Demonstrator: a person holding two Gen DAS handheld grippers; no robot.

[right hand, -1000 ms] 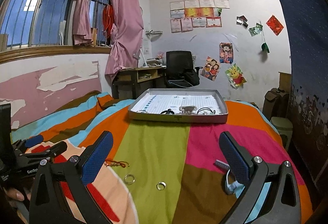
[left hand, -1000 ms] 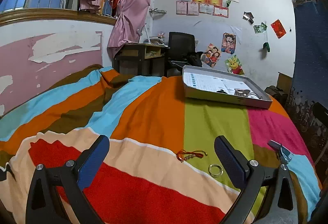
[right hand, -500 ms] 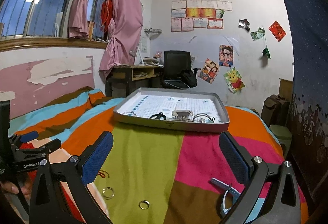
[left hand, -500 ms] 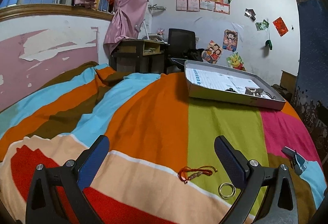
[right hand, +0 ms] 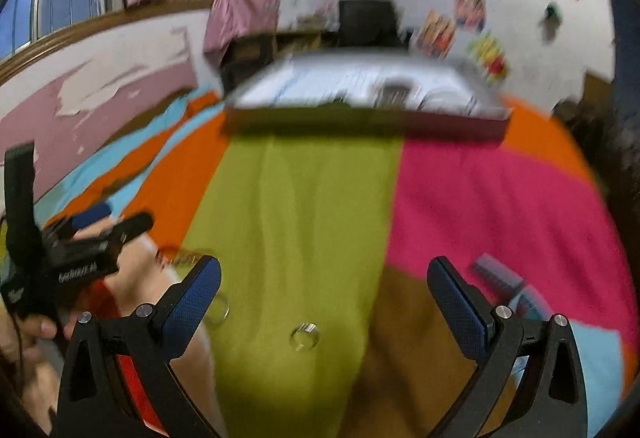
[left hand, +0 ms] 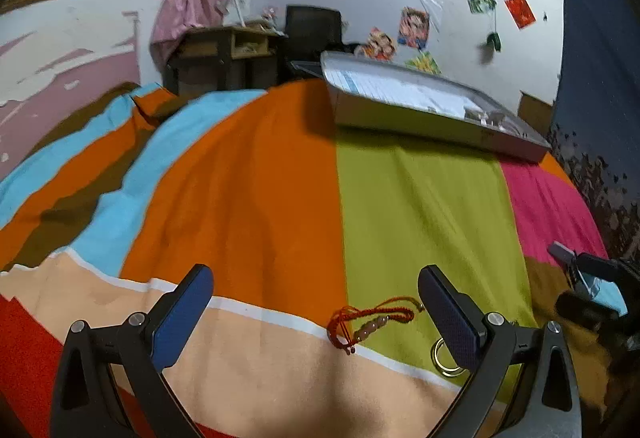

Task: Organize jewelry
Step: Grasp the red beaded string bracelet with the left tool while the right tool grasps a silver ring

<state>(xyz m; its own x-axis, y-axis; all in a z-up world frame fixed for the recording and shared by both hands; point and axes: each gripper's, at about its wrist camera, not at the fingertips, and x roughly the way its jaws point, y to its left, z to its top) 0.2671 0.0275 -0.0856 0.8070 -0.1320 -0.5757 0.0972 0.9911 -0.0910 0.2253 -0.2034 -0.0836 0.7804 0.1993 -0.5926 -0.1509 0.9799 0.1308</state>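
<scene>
Left tongs [left hand: 314, 312] agape over red string bracelet [left hand: 370, 320] | right tongs [right hand: 324, 302] agape above ring [right hand: 305, 336] | lettering blurred, unreadable

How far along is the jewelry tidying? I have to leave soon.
Partly done: a few pieces already lie in the gray tray. Nothing is in hand; the left hand-held gripper and right hand-held gripper are open and empty. Left on the bedspread: the red cord bracelet, two rings and a blue hair clip.
</scene>
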